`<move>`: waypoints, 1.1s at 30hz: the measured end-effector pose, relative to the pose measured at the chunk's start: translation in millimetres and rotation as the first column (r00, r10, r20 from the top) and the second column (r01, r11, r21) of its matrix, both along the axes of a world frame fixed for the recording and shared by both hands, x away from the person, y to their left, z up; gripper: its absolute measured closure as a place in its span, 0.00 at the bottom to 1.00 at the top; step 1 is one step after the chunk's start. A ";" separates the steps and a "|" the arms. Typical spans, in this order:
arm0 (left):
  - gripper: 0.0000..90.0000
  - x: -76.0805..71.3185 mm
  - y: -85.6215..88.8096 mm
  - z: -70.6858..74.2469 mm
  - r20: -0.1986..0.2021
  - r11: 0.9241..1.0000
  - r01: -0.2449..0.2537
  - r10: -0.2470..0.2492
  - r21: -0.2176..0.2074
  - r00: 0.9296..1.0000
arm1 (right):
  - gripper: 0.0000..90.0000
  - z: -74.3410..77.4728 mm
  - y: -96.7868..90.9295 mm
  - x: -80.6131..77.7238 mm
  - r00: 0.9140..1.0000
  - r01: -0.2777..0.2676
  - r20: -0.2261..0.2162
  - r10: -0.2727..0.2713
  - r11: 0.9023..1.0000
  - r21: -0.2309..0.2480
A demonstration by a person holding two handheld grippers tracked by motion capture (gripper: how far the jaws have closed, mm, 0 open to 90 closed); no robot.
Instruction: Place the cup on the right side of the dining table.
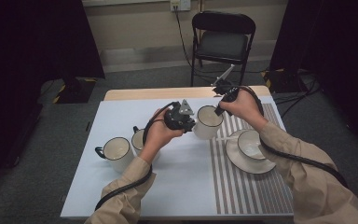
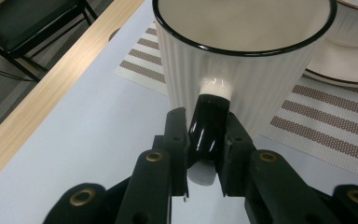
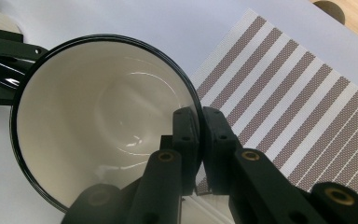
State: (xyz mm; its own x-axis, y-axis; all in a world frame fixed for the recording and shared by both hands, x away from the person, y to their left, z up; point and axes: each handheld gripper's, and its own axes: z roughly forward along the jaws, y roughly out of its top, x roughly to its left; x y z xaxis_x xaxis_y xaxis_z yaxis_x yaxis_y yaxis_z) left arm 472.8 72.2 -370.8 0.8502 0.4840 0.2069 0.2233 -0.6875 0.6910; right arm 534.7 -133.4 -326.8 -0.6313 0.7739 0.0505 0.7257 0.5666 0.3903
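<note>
Left gripper [image 2: 205, 140] clamped on black handle [image 2: 208, 128] of ribbed cup [image 2: 242, 70] — right gripper [image 3: 199, 140] pinching same cup's rim. Cup between both grippers, seemingly lifted just above desk [image 1: 182, 186]; saucer [image 1: 242, 161] beside right gripper already occupied — placement left.

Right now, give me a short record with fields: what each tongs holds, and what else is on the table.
left tongs: shut on the black handle of the held mug
right tongs: shut on that mug's rim
held mug: white, ribbed, empty
striped mat: bears a saucer with a cup
other mugs: two, left, on the table
</note>
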 end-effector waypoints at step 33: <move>0.84 16.4 -14.6 -4.6 0.013 1.000 -0.017 0.017 -0.018 1.000 | 0.94 0.3 -14.2 9.2 0.999 0.043 0.025 -0.042 0.999 -0.020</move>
